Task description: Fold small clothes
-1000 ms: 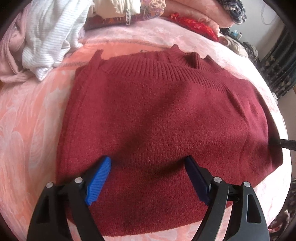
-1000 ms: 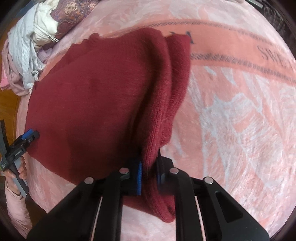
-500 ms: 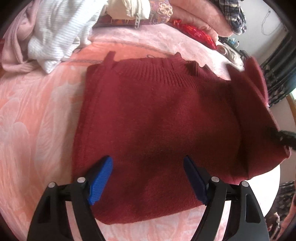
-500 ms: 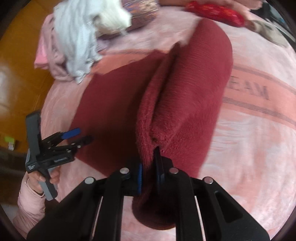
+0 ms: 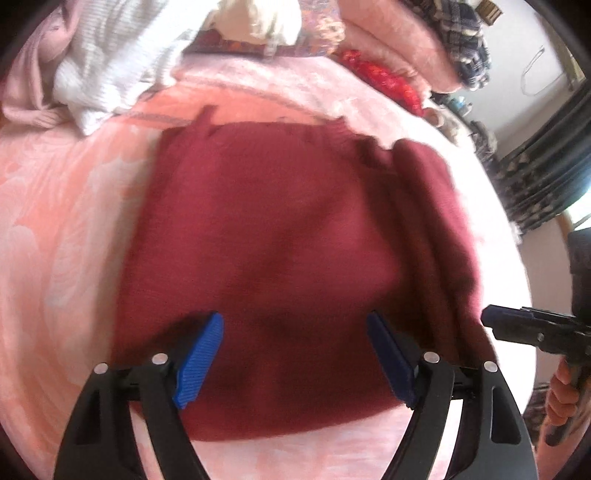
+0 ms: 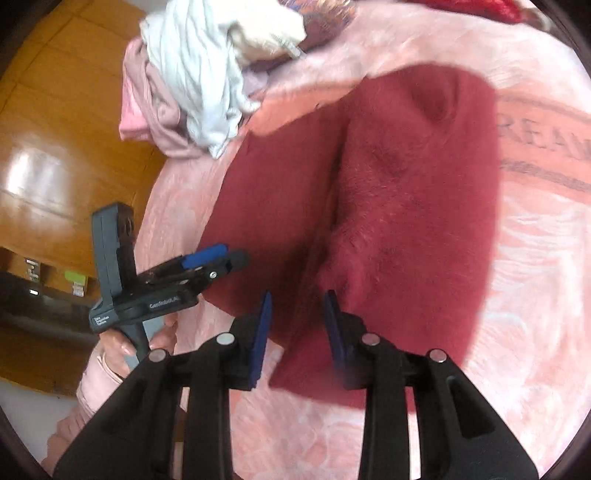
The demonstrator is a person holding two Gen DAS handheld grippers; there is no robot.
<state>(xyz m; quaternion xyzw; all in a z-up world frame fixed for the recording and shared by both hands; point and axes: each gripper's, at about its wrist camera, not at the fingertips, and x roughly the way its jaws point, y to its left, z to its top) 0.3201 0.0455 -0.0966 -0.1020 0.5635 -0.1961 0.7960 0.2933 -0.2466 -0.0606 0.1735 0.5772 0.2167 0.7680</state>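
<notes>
One red sweater (image 5: 280, 258) lies flat on a pink blanket (image 5: 55, 229) that covers the bed, and its right side is folded over onto the body, a thick ridge showing in the right wrist view (image 6: 417, 192). Two hand-held grippers are in play. The left hand-held gripper (image 5: 295, 350) hangs over the near hem of the sweater with its blue pads (image 5: 199, 354) spread wide and nothing between them; the same tool shows side-on in the right wrist view (image 6: 218, 258), gripped by a hand (image 6: 147, 339) in a pink sleeve. The right hand-held gripper (image 6: 297, 332) stands just above the near end of the fold; its jaws have just been opening, the gap is narrow, and the cloth lies below and beyond the pads rather than pinched by them. In the left wrist view its tip (image 5: 495, 321) reaches in from the right edge, just beside the folded side. Beyond the sweater's neck a heap of other clothes sits at the head of the bed: one white ribbed garment (image 5: 110, 62), one pale pink one (image 6: 147, 96), a cream piece (image 5: 258, 18), one red patterned cloth (image 5: 384, 77), a folded pink blanket or pillow (image 5: 399, 40) and a dark plaid item (image 5: 465, 40). Grey lettering is printed on the blanket to the right of the fold (image 6: 546, 140). A wooden floor (image 6: 55, 129) shows to the left of the bed. The left wrist view is blurred.
</notes>
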